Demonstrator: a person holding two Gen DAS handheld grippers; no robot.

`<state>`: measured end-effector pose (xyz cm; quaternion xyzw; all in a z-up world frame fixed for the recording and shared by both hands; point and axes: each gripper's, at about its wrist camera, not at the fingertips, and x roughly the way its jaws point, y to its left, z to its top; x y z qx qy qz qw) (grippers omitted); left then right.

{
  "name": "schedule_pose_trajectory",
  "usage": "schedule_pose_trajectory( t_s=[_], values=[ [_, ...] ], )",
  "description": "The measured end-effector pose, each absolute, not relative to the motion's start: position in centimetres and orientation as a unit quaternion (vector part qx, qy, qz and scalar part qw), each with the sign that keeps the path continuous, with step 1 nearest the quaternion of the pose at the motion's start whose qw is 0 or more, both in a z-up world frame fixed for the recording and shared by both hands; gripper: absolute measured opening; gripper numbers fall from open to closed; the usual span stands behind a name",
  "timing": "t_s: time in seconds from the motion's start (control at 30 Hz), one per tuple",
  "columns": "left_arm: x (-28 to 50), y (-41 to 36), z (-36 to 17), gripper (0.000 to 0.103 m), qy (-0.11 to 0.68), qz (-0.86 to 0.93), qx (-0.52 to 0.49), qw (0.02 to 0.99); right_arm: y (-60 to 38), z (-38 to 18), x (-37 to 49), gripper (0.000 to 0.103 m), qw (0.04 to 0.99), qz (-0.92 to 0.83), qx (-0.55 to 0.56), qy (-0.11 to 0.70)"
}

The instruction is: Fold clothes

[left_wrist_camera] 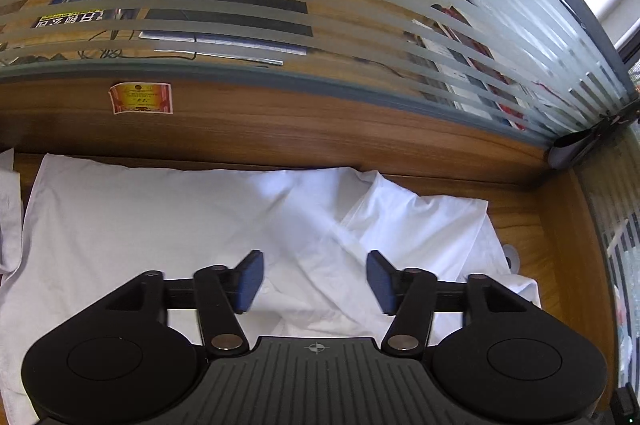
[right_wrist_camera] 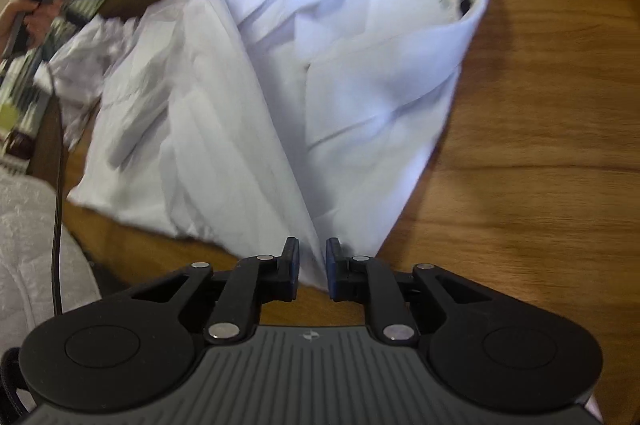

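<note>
The white shirt (right_wrist_camera: 304, 73) lies crumpled on the wooden desk (right_wrist_camera: 540, 145), soft and light, best pinched at a hem toward 6 o'clock, where the right gripper (right_wrist_camera: 312, 265) stands narrowly parted around a fold, while the left gripper (left_wrist_camera: 315, 279) gapes empty.

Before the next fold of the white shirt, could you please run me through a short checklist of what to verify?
1. Left tongs free of cloth: ok, open above the shirt, nothing between the pads.
2. Right tongs gripping: cannot tell; a shirt edge runs between the pads, but contact is unclear.
3. Collar visible and on top: ok.
4. Shirt lying flat: not ok, bunched and creased.
5. Shirt fully on the wooden table: ok as far as seen.
</note>
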<state>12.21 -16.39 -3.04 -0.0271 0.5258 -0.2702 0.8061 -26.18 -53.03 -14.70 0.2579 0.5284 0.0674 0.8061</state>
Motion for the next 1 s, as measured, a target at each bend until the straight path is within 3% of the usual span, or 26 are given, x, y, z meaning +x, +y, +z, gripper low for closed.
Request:
schedule_pose_trajectory(
  t_s=[0.07, 0.5, 0.8, 0.97, 1.0],
  values=[
    [12.0, -15.4, -3.3, 0.065, 0.528, -0.273, -0.033, 0.804, -52.7, -13.4, -26.7, 0.027, 0.828, 0.019, 0.249, 0.501],
    [12.9, -12.1, -9.9, 0.069, 0.558, -0.28, -0.089, 0.776, -42.8, -8.2, -27.2, 0.028, 0.89, -0.117, 0.214, 0.385],
    [16.0, -14.4, -13.8, 0.069, 0.565, -0.297, -0.086, 0.765, -32.8, -10.0, -23.2, 0.031, 0.882, -0.162, 0.219, 0.384],
    [16.9, -14.6, -14.9, 0.067, 0.567, -0.308, -0.104, 0.757, -27.6, -11.8, -19.5, 0.031, 0.881, -0.165, 0.148, 0.417],
    [17.0, -14.6, -15.1, 0.062, 0.568, -0.31, -0.11, 0.754, -26.8, -12.3, -18.8, 0.031, 0.878, -0.175, 0.129, 0.426]
  ],
)
